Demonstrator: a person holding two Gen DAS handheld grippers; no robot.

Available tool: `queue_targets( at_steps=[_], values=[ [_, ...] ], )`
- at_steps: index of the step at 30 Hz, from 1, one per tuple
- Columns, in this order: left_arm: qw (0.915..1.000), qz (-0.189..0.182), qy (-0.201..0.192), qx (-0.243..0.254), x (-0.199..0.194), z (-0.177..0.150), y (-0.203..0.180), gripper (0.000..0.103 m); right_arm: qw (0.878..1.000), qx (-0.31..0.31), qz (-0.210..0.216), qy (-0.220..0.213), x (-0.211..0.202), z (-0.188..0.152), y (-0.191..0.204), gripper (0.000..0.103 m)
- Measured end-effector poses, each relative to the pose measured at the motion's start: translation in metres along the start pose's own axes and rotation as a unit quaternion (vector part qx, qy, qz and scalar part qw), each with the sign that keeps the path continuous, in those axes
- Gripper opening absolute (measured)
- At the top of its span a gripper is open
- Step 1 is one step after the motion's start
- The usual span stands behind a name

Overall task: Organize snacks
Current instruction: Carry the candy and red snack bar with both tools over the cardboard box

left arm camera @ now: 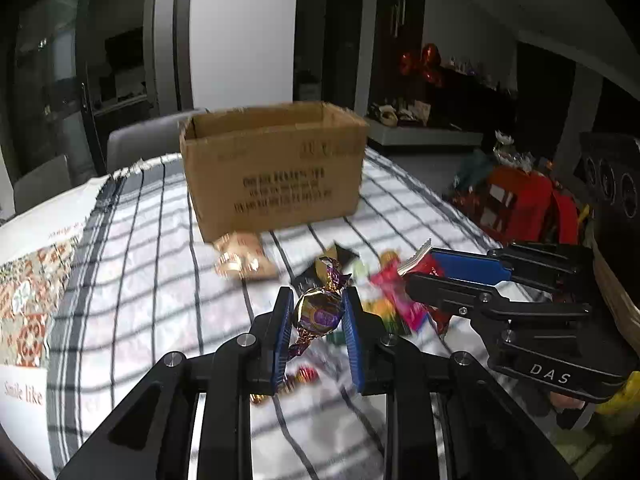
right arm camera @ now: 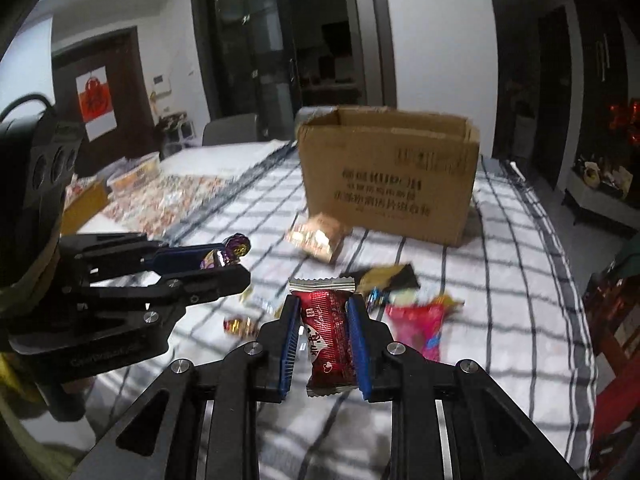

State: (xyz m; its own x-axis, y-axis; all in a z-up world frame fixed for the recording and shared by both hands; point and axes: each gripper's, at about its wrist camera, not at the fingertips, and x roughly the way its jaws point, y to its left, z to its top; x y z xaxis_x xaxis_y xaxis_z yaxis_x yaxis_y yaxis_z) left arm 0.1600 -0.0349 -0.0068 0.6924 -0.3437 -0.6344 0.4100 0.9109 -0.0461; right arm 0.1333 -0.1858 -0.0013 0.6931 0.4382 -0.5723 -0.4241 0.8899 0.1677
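Observation:
My left gripper (left arm camera: 316, 300) is shut on a purple-and-gold twist-wrapped candy (left arm camera: 318, 312), held above the checked tablecloth (left arm camera: 152, 272). The right gripper (right arm camera: 322, 308) is shut on a dark red snack packet (right arm camera: 328, 336) with crimped silver ends. Each gripper shows in the other's view: the right gripper (left arm camera: 420, 276) at the right with the red packet (left arm camera: 430, 268), the left gripper (right arm camera: 240, 260) at the left with the candy (right arm camera: 234, 252). An open brown cardboard box (left arm camera: 276, 168) (right arm camera: 388, 176) stands farther back on the table. Loose snacks lie between: a beige packet (left arm camera: 244, 256) (right arm camera: 318, 236), a pink packet (right arm camera: 420, 324), small candies (right arm camera: 240, 326).
A patterned mat (left arm camera: 28, 300) (right arm camera: 160, 196) lies left of the cloth. A grey chair (left arm camera: 140, 140) stands behind the table. Red bags (left arm camera: 520, 204) sit at the right beyond the table edge. Food tubs (right arm camera: 132, 172) rest at the far left of the table.

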Motion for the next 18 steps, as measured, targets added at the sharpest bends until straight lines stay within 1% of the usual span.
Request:
queue_targets(
  at_steps=[8, 13, 18],
  values=[
    [0.9990, 0.011, -0.043, 0.003, -0.002, 0.053, 0.016, 0.025, 0.999, 0.011, -0.016, -0.050, 0.002, 0.053, -0.014, 0.026],
    [0.9983, 0.017, -0.056, 0.000, 0.004, 0.085, 0.029, 0.025, 0.997, 0.020, -0.020, -0.072, 0.006, 0.086, -0.023, 0.026],
    [0.9979, 0.016, -0.063, -0.003, 0.013, 0.113, 0.039, 0.025, 0.996, 0.028, -0.022, -0.082, 0.016, 0.114, -0.033, 0.026]
  ],
)
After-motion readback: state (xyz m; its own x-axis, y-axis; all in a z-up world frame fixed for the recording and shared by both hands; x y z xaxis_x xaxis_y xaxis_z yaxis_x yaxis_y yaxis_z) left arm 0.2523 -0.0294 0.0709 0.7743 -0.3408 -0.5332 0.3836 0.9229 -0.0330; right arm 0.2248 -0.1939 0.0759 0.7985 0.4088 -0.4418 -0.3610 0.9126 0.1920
